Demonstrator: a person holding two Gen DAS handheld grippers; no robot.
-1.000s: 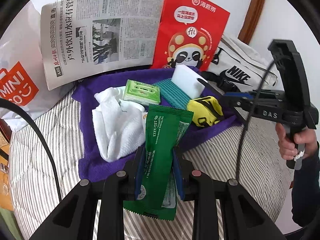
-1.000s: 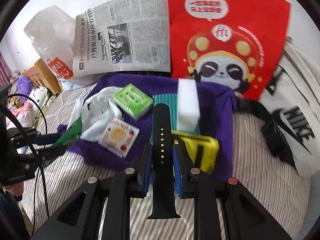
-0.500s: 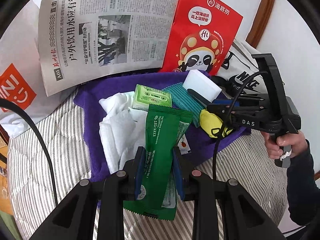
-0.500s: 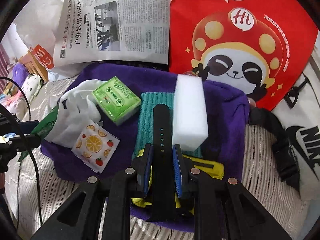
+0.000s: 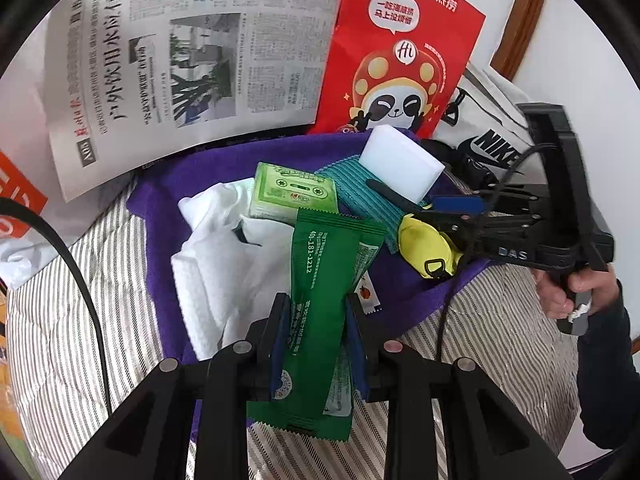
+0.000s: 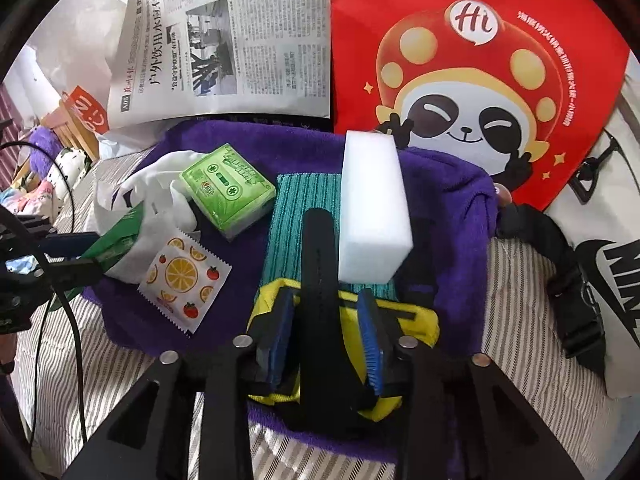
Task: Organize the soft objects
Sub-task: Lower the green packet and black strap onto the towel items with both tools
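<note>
Green crinkly packet (image 5: 320, 312) being pinched mid-length by left gripper (image 5: 316, 336), over near edge of purple towel (image 5: 208, 172).
Seeming light and slippery; right gripper (image 6: 328, 332) clamping limp black strap (image 6: 320, 280) beside white sponge (image 6: 374, 208).

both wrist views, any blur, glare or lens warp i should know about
Left wrist view: strong fisheye bending with dark corners; the newspaper at top left looks soft, while the green packet in the left tool is sharp. Right wrist view: same warp; the red bag is evenly lit with no glare, and the black strap in the right tool is crisp.
</note>
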